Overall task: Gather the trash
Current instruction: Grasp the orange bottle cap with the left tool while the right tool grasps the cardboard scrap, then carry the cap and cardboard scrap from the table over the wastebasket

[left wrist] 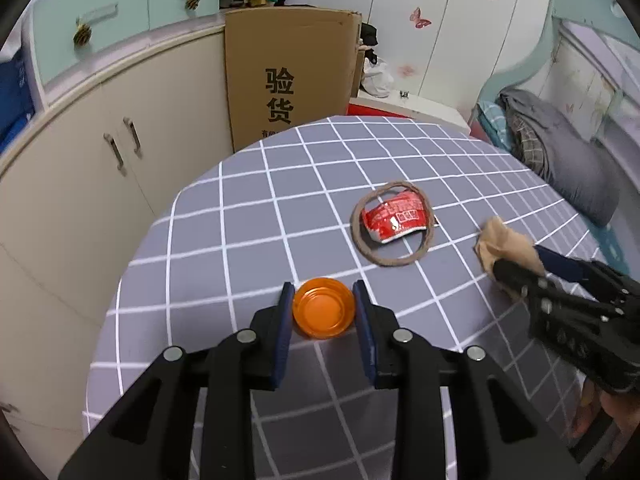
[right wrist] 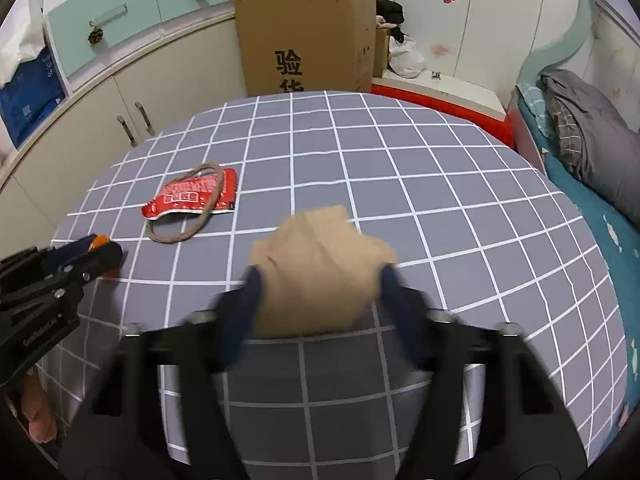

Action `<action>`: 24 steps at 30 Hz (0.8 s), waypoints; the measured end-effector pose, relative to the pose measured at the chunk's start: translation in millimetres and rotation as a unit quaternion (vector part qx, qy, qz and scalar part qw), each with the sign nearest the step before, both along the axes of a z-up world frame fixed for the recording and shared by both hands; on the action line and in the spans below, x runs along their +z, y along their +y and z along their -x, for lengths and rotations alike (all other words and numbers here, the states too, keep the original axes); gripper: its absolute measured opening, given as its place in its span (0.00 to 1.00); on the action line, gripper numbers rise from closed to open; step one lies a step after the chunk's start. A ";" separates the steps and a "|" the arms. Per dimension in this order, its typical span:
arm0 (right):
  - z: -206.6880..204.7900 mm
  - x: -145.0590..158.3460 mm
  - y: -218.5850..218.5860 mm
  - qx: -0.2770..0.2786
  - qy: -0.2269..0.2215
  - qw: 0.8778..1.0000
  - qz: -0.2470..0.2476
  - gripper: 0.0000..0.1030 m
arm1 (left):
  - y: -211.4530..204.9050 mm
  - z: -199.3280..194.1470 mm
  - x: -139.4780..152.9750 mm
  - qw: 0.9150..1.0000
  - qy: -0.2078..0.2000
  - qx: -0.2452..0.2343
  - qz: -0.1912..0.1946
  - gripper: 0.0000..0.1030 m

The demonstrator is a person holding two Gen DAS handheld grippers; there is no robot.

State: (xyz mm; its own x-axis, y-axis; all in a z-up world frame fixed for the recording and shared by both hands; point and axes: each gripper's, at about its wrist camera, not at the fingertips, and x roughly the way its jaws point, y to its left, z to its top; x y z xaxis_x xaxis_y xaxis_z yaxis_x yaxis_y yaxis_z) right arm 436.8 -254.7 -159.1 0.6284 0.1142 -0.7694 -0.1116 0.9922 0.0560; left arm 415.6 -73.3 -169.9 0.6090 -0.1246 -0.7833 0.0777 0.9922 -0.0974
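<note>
A small orange cap (left wrist: 323, 312) sits on the grey checked tablecloth (left wrist: 240, 220), and my left gripper (left wrist: 323, 292) is shut on it, one pad against each side. In the right wrist view this gripper (right wrist: 106, 246) comes in from the left with a sliver of orange at its tip. My right gripper (right wrist: 320, 280) is shut on a crumpled brown paper (right wrist: 320, 256), which is blurred; it shows at the right (left wrist: 516, 258) in the left wrist view. A torn red wrapper (left wrist: 394, 216) lies inside a brown band loop (left wrist: 384, 260) further back on the table.
A tall cardboard box (left wrist: 288, 76) stands behind the table, beside beige cabinets (left wrist: 80, 184). A bed with grey bedding (left wrist: 560, 148) runs along the right side. A person's hand (left wrist: 600, 412) holds the right gripper's handle.
</note>
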 end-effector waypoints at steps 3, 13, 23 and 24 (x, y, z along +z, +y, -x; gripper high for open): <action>4.1 2.0 1.1 0.007 0.000 1.000 0.002 0.12 | 3.3 9.5 2.2 1.000 -0.006 -0.001 0.006 0.28; 50.4 38.4 36.2 0.046 -0.047 0.997 -0.033 0.10 | 47.4 68.8 24.3 0.997 -0.047 -0.009 0.057 0.28; 87.4 63.2 145.5 0.153 -0.062 0.984 -0.066 0.10 | 132.3 129.4 39.0 0.993 -0.087 0.057 0.052 0.28; 92.0 64.2 162.4 0.168 -0.062 0.981 -0.070 0.10 | 145.1 135.2 37.8 0.992 -0.087 0.067 0.056 0.28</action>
State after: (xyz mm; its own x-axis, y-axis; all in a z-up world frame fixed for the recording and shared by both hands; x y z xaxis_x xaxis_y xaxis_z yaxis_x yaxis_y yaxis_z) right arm 344.8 -92.3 -94.9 0.6245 0.4304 -0.6517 -0.4464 0.8814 0.1543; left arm 280.4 71.8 -132.0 0.7512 -0.1129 -0.6504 -0.0294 0.9786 -0.2038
